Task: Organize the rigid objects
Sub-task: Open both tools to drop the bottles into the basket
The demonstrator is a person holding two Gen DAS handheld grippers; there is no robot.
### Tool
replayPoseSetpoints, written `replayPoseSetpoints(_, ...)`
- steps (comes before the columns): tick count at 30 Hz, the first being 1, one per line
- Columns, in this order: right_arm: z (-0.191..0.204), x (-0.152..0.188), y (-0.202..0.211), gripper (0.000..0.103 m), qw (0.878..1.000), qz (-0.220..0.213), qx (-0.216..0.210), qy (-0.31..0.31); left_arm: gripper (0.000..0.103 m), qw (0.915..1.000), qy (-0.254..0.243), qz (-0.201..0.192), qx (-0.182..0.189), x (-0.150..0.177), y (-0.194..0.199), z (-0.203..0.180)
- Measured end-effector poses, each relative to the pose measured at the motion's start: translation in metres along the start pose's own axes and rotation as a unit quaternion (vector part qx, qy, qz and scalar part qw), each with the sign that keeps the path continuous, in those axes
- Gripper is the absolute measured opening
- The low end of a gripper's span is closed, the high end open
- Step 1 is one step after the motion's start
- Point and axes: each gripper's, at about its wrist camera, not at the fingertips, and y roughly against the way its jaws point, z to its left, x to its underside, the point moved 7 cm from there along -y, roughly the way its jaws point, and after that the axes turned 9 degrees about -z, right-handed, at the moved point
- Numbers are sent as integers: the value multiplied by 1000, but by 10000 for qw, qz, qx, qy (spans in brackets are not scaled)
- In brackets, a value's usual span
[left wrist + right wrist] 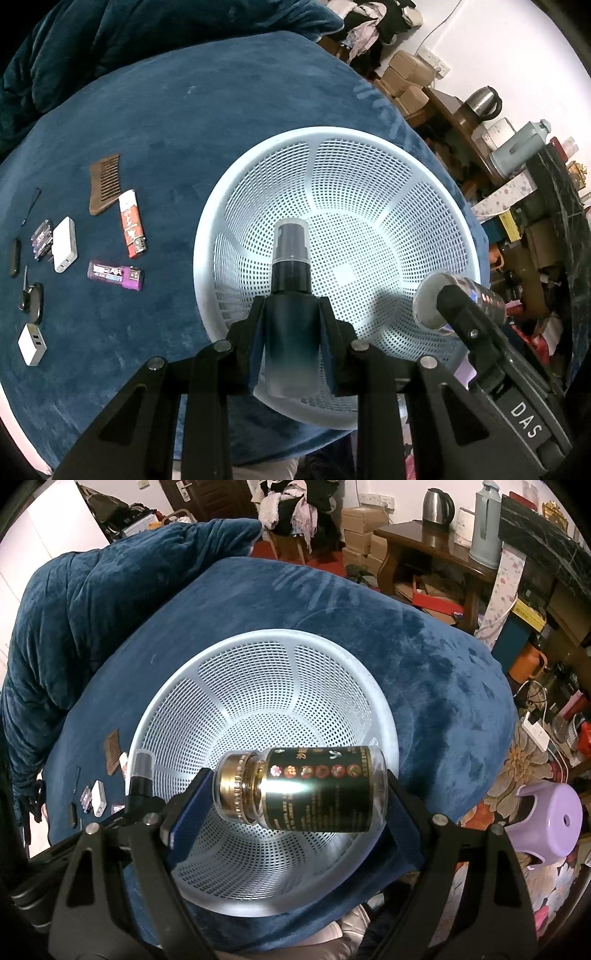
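A pale blue perforated basket stands on the blue plush cover. My left gripper is shut on a dark blue spray bottle with a clear cap, held upright over the basket's near rim; the bottle's top shows in the right wrist view. My right gripper is shut on a black-labelled jar with a gold lid, held sideways above the basket; the jar also shows in the left wrist view.
Left of the basket lie a wooden comb, a red lighter, a purple lighter, two white chargers, a car key and small dark items. Cluttered furniture stands right; a purple stool.
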Motion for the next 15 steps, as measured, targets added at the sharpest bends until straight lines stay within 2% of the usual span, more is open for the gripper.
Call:
replayPoseSetpoints(2,0,0,0,88,10000,16,-11,-28,31,10000,-14,-55,-71,-1,3,0)
replayPoseSetpoints(3,0,0,-1,88,10000,31,-8,-34,47,9999,-45,-69,-120,-2,5,0)
replayPoseSetpoints(4,0,0,-1,88,10000,32,-17,-31,52,9997,-56,-104,-200,-2,7,0)
replayPoseSetpoints(6,-2,-2,2,88,9999,-40,70,-70,75,9987,-66,-234,-438,-5,12,6)
replayPoseSetpoints(9,-4,-6,6,94,9998,-124,98,-88,93,9975,51,-393,-581,-9,18,16)
replayPoseSetpoints(12,-4,-8,9,101,9996,-189,186,-36,102,9979,108,-191,-615,-7,17,27)
replayPoseSetpoints(15,-2,-6,8,103,9996,-174,221,11,102,9982,129,-112,-578,-4,18,34)
